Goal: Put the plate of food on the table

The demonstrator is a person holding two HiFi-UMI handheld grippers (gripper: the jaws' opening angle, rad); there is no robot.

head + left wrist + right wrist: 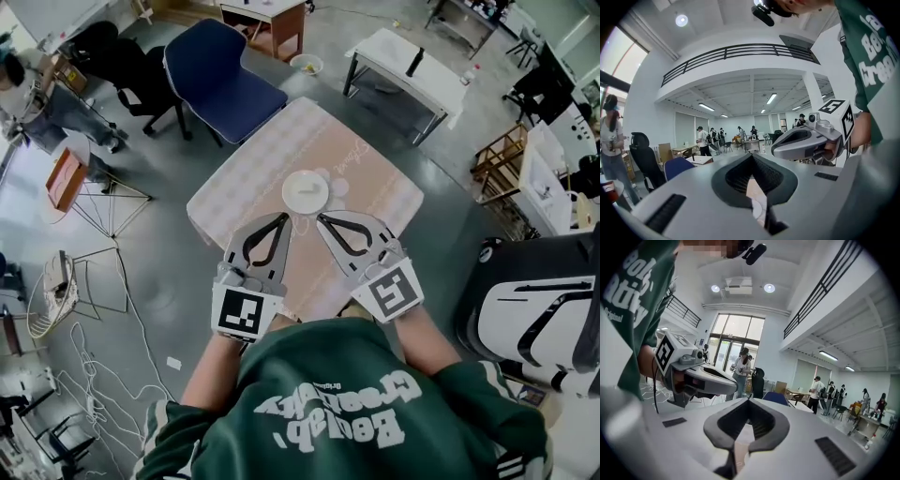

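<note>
The table (375, 183), covered in a pale patterned cloth, is being viewed from above, with a blue chair (220, 70) standing at its far corner. The 2 grippers are being held over its near edge. The left gripper (284, 218) is being held clenched on nothing, and the right gripper (321, 217) likewise, tips together and empty. The white plate (306, 192) is lying on the cloth near the table's middle, just beyond both tips and touched by neither. It is being judged stiff, smooth, light and breakable, and its rim is being recommended as the hold. Its contents cannot be made out, and little is showing on it.
</note>
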